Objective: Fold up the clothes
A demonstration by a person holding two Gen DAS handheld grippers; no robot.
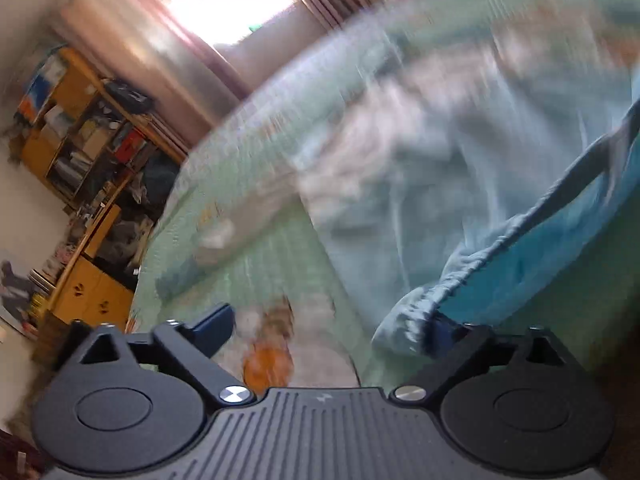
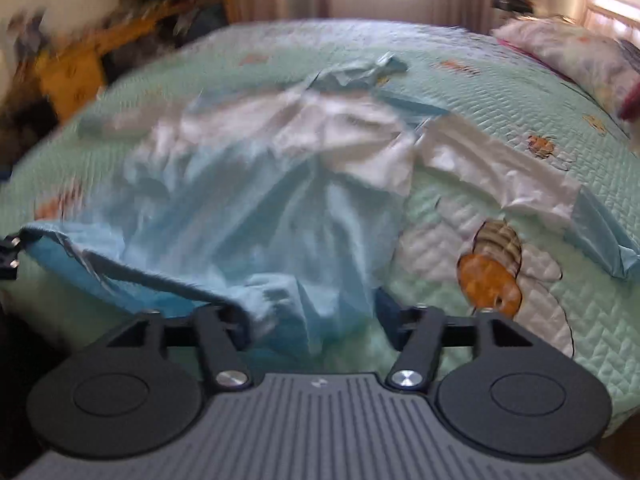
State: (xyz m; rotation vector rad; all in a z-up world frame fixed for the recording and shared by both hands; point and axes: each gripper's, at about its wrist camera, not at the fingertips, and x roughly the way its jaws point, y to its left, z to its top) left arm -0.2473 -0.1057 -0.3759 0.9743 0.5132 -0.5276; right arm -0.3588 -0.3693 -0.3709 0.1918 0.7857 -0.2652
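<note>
Soft matt cloth shirt [image 2: 256, 208] on a quilted, stitched bedspread [image 2: 500, 92].

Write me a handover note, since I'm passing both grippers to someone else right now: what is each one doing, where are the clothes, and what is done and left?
Left gripper: jaws wide apart, shirt hem bunched at one finger, grip uncertain.
Right gripper: jaws apart, hem draped between the fingers, grip uncertain.
Light blue and white shirt: spread crumpled on the green bedspread, near hem lifted between the grippers, one sleeve out to the right.
Done: no fold visible.
Left: flatten it, fold the sleeves in, fold the body.
</note>
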